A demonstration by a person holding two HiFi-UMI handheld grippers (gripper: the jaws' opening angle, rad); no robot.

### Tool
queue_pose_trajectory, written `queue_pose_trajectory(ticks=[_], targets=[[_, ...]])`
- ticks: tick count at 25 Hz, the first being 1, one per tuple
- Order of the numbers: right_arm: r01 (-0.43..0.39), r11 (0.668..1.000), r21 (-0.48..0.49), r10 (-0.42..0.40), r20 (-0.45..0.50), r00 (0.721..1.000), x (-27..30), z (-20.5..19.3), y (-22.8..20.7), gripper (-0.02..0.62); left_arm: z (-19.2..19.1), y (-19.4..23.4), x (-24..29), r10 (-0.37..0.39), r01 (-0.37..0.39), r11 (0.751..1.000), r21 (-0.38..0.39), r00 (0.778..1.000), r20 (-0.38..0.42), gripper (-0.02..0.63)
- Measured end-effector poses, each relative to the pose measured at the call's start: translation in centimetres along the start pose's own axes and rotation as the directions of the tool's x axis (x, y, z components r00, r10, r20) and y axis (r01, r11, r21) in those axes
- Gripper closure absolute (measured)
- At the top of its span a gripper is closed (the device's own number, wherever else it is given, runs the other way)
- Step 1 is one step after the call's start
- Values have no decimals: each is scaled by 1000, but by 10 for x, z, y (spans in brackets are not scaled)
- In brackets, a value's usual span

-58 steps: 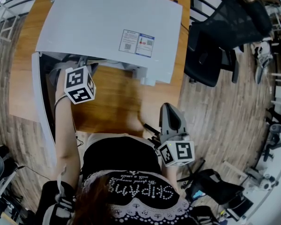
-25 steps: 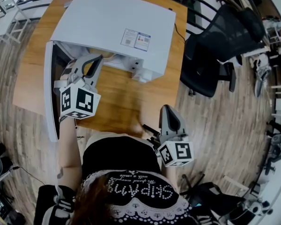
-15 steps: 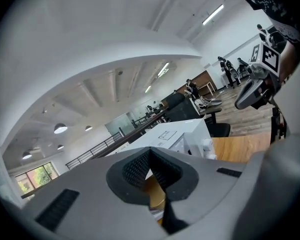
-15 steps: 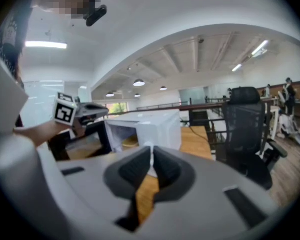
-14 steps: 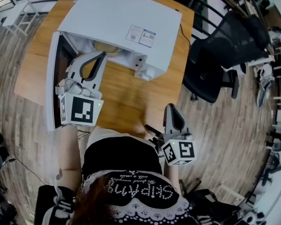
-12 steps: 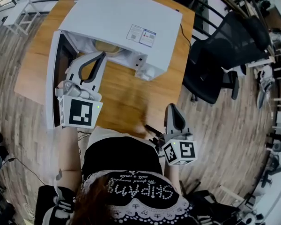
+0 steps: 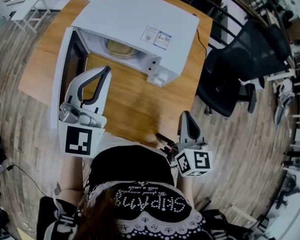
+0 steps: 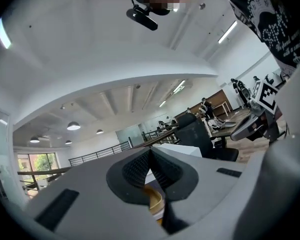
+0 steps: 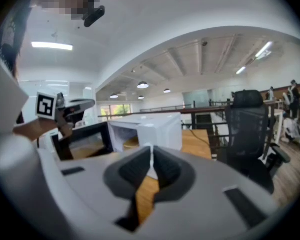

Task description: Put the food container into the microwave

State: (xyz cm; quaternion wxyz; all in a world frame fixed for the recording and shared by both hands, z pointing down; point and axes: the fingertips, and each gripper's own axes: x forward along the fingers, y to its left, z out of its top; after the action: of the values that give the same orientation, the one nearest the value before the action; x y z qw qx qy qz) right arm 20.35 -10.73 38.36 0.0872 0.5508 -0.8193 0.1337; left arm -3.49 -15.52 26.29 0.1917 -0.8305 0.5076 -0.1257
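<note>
At 12 o'clock, the food container (image 7: 121, 49) sits inside the microwave (image 7: 135, 19) — left gripper (image 7: 105, 71) and right gripper (image 7: 185, 115) clenched empty; its door (image 7: 64, 69), at 10 o'clock, likely wants a gentle push.

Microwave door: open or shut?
Open. The door stands swung out at the left of the microwave, and the tan food container shows inside the exposed cavity.

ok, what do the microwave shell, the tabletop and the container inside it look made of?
microwave shell: white, matte, flat panel; painted metal or plastic, can't tell which.
tabletop: orange-brown with grain streaks, slight sheen; wood or wood-look laminate.
container: tan, smooth curved rim; probably plastic or paper pulp, mostly hidden.
</note>
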Motion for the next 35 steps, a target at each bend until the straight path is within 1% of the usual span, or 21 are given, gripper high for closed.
queue_pose_trajectory(ticks=[3, 5, 9, 13, 16, 24, 31, 35], targets=[[1, 1000, -2, -1, 10, 1000, -3, 3, 1, 558, -2, -5, -17, 0, -1, 999, -35, 1000, -9, 578], [5, 1000, 0, -5, 15, 1000, -7, 6, 0, 558, -2, -8, -28, 3, -4, 997, -76, 1000, -12, 578], [10, 1000, 1, -10, 19, 1000, -14, 9, -3, 558, -1, -17, -46, 6, -6, 981, -196, 1000, -2, 578], [23, 1000, -3, -23, 38, 999, -16, 15, -6, 558, 0, -28, -56, -10, 11, 969, -248, 1000, 8, 578], [34, 999, 0, -34, 46, 998, -19, 16, -10, 558, 0, -35, -59, -6, 9, 965, -262, 1000, 13, 578], [38, 999, 1, -38, 3, 999, -35, -1, -13, 558, -4, -45, -70, 21, -22, 955, -295, 1000, -8, 578], [46, 999, 10, -46, -18, 999, -47, -11, -8, 558, -10, -56, -76, -8, -4, 952, -306, 999, -38, 578], [70, 998, 0, -70, -36, 997, -54, -15, -5, 558, -20, -58, -78, -21, 3, 937, -350, 999, -47, 578]])
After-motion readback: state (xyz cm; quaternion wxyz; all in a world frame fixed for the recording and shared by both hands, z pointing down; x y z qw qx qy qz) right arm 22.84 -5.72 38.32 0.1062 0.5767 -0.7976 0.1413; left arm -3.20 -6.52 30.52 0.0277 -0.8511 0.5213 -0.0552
